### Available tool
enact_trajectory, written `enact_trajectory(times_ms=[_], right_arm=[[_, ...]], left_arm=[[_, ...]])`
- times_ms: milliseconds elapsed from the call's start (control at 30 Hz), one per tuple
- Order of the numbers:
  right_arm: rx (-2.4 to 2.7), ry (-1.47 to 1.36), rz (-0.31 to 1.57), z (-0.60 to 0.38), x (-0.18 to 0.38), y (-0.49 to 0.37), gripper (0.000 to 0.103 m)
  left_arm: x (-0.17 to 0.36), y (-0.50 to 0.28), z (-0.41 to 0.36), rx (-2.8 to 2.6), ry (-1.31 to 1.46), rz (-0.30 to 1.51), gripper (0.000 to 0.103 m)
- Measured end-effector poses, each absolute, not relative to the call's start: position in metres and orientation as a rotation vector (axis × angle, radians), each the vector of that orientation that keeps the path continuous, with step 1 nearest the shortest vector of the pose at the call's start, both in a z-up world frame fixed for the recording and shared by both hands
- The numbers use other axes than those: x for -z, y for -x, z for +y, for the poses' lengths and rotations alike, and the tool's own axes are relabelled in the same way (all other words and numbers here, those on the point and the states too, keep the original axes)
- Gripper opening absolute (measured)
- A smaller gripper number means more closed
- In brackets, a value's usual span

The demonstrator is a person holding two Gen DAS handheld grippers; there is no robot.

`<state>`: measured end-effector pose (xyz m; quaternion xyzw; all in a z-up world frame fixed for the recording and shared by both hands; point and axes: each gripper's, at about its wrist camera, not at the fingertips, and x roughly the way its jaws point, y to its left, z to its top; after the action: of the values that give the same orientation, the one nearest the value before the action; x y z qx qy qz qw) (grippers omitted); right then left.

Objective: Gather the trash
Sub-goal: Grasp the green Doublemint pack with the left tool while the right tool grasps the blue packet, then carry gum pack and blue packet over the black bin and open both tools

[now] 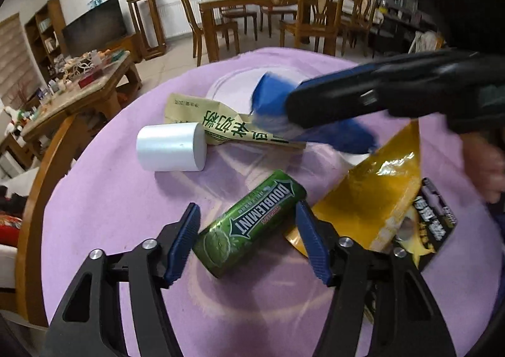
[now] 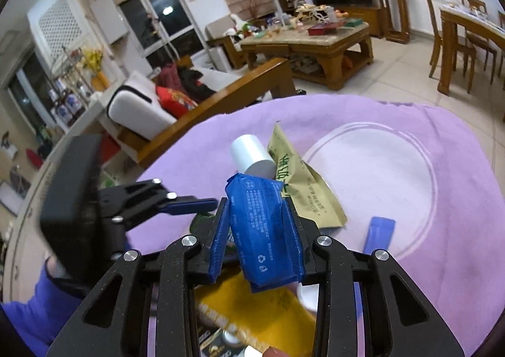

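While the right tongs (image 2: 257,234) have their two blue pads pressed on a blue wrapper (image 2: 263,231), holding it off the surface, the left tongs (image 1: 247,242) stand about half open with nothing gripped. Between the left pads lies a green mint tin (image 1: 251,223), flat on the purple cloth (image 1: 110,199). Whether either pad already touches it I cannot tell; neither seems to press.

That tin is what the coming move turns on. Its long axis runs slantwise, from near left to far right, so the pads straddle its sides rather than its ends. A plain closing should catch it across its narrow width, and the left hand is clearly the nearer one.

Just right of the tin a yellow pouch (image 1: 375,196) lies flat, its corner under the right pad, so a careless squeeze could pinch the pouch too. Farther off rest a white cylinder (image 1: 172,147) on its side and a tan packet (image 1: 221,123) touching it. In the right view a small blue stick packet (image 2: 378,234) lies near the right tongs, beside a faint ring pattern on the cloth.
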<state>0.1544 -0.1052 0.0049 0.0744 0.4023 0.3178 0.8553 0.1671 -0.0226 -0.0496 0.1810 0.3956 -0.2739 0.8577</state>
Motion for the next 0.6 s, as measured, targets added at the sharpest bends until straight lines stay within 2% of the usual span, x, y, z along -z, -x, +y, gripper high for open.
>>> enact_trajectory(times_ms=[67,133,300,600], right_arm=[[-0.662,-0.169,0.843,-0.113,-0.006,-0.150,0.034],[-0.656,-0.189,0.844,-0.121,-0.005,-0.147,0.034],[-0.670,-0.265,0.836,-0.131,-0.010,-0.140,0.034],[-0.692,-0.323,0.764,-0.150,-0.037,-0.112,0.034]], left_arm=[[0.050,-0.166,-0.025,0.588,-0.371,0.846,0.040],[0.051,-0.165,-0.024,0.593,-0.345,0.873,0.031],[0.046,-0.150,-0.012,0.537,-0.287,0.858,0.030],[-0.009,-0.108,0.007,0.490,-0.068,0.697,0.030]])
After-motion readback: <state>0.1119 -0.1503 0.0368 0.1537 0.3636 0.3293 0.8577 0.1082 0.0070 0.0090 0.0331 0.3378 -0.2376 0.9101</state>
